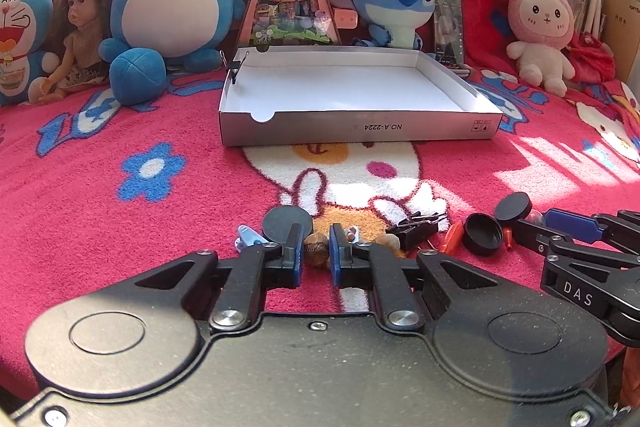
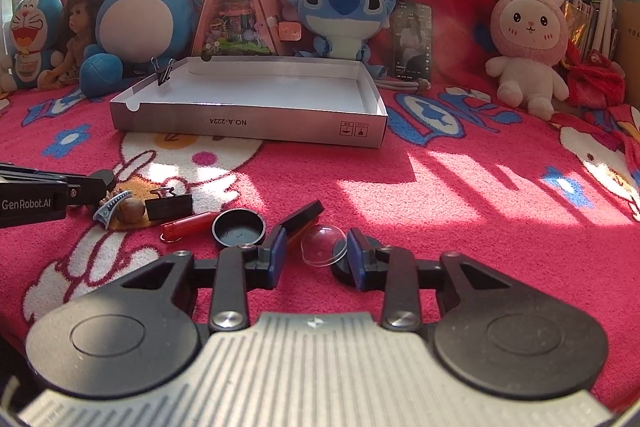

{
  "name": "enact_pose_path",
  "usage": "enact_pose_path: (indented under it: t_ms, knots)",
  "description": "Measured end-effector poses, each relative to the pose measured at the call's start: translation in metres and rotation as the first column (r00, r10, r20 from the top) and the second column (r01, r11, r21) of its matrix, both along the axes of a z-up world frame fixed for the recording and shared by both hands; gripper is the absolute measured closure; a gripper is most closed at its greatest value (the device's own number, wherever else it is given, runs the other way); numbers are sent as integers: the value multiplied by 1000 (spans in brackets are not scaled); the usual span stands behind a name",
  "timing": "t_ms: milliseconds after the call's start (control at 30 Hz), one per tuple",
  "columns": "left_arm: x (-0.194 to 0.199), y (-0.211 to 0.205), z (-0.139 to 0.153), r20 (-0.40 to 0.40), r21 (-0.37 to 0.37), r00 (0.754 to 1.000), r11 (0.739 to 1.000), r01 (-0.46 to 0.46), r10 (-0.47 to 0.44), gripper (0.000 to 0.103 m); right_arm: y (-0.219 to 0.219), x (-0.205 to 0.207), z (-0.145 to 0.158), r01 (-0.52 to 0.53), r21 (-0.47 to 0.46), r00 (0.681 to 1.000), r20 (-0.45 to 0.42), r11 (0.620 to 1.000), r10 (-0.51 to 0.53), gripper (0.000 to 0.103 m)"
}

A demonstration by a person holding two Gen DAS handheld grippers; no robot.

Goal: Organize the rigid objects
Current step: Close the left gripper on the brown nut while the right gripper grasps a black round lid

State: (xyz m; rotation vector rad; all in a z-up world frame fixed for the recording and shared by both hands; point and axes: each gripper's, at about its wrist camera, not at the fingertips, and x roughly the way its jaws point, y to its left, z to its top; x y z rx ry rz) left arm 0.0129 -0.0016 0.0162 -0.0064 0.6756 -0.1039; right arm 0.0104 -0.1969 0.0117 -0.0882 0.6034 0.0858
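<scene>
Each black hand-held gripper [image 1: 315, 255] has blue pads [image 1: 335, 253], silver screws and white lettering.

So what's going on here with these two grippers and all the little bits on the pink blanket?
A person is sorting small hard items into the shallow silver cardboard box, which holds nothing yet except a binder clip on its rim. The left gripper has its jaws closed on a small brown snail shell. The right gripper has its jaws around a clear plastic dome. Black round lids, a red tube and a black binder clip lie loose nearby.
</scene>
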Motion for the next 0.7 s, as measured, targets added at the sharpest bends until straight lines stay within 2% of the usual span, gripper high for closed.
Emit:
enact_pose_path:
  t_ms: [200, 367, 533, 600, 700]
  knots:
    - [-2, 4, 1, -14, -19, 1000, 1000, 6, -6, 89, 3, 2, 0, -10, -11, 1000, 5, 1000, 10, 63]
    - [-11, 6, 2, -44, -43, 998, 998, 47, -48, 89, 5, -4, 0, -102, 70, 994, -39, 992, 105, 63]
    - [-16, 10, 4, -33, -34, 999, 999, 26, -27, 89, 6, -6, 1, -137, 116, 988, -52, 984, 144, 63]
    - [-15, 12, 4, -26, -24, 1000, 1000, 14, -15, 89, 3, -8, 5, -128, 116, 990, -41, 985, 133, 59]
    - [-12, 15, 3, -32, -25, 999, 1000, 0, -1, 89, -4, -12, 10, -89, 87, 996, -14, 992, 90, 59]
